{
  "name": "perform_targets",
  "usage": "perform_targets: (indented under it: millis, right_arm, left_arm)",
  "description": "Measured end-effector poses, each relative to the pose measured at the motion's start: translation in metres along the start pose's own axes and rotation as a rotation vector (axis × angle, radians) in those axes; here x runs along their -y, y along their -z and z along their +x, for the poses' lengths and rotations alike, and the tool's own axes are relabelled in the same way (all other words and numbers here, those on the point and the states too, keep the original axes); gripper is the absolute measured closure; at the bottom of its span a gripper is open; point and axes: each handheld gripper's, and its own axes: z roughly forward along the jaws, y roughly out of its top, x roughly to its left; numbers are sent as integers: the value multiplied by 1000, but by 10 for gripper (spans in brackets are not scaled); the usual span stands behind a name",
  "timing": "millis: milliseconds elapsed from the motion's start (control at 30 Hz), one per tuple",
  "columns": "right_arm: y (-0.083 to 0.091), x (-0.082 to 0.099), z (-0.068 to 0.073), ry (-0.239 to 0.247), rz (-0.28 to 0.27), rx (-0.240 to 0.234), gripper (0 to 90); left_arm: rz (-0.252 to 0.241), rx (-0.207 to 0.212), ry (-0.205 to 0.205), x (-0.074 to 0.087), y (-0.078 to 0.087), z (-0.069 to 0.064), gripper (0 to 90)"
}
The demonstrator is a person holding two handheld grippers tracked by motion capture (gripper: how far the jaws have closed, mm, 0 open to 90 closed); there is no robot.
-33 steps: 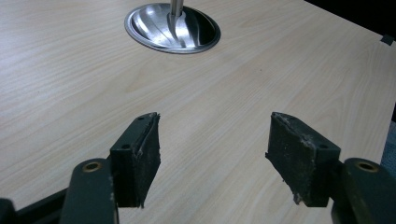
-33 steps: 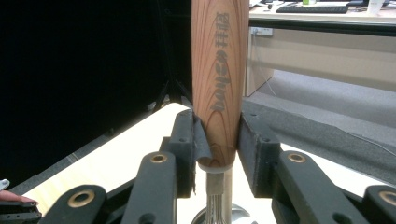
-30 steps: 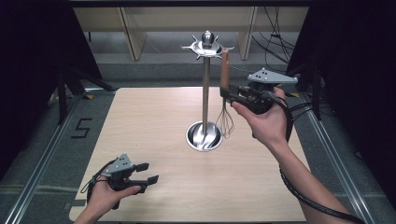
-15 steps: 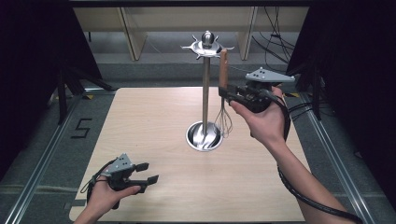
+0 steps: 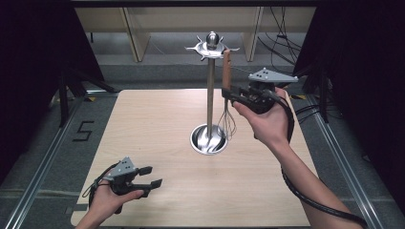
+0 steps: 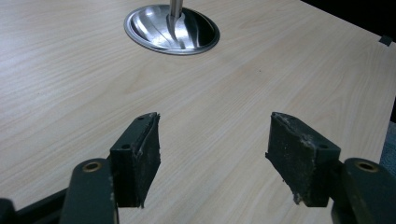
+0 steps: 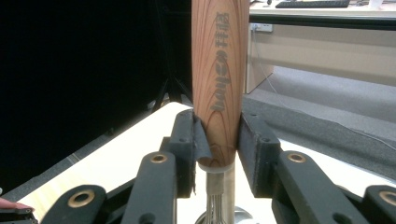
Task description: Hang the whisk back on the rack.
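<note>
**Whisk held at the rack, nothing moved**

While we compare with a second ago, we find both hands where they were, so we judge the hanging step paused. Our right gripper [image 5: 228, 94] is half closed, pads clamped on the wooden-handled wire whisk [image 7: 219, 79], upright beside the tall steel utensil stand [image 5: 210, 90], handle top near its hooks. Our left gripper [image 6: 212, 161] rests wide open and empty over the pale wooden table [image 5: 157, 124].
</note>
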Motion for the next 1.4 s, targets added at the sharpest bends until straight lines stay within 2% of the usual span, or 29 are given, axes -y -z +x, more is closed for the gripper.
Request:
perform_targets:
  millis: [100,133,267,300,467,533,567,733,800,900,1000,1033,1100,1233,1300,1367,1400]
  right_arm:
    - [-2,0,-1,11,0,4,693]
    - [-2,0,0,-1,8,7,693]
    - [-3,1,0,2,8,4,693]
    - [-5,1,-1,21,-2,9,693]
    - [-6,1,-1,29,-8,15,693]
    - [-7,1,0,28,-9,18,693]
    - [-6,1,1,9,1,12,692]
    - [-7,3,1,31,-1,24,691]
    - [-8,5,2,13,1,23,690]
    - [-9,6,1,39,-3,25,689]
    - [-9,8,1,28,13,26,689]
    - [-10,9,1,45,11,21,688]
    - [-9,10,2,27,14,18,688]
    - [-7,10,3,22,24,22,687]
    - [-7,10,1,56,13,31,683]
    - [-7,10,1,67,5,27,670]
    - [-6,10,2,55,12,24,659]
  left_arm:
    - [-2,5,0,0,0,0,335]
    - [-2,5,0,0,0,0,335]
    - [-2,0,0,0,0,0,335]
    - [-1,1,-1,0,0,0,335]
    - [-2,2,-3,0,0,0,335]
    - [-2,2,-3,0,0,0,335]
    - [-3,2,-3,0,0,0,335]
    - [-3,2,-3,0,0,0,335]
    - [-3,2,-3,0,0,0,335]
    - [-3,2,-1,0,0,0,335]
    - [-2,3,0,0,0,0,335]
    - [-1,3,0,0,0,0,334]
    - [0,3,-1,0,0,0,335]
    - [1,3,0,0,-1,0,335]
    - [3,8,-2,0,-1,1,334]
    - [6,8,-4,0,-1,1,335]
    - [6,9,-3,0,-1,1,335]
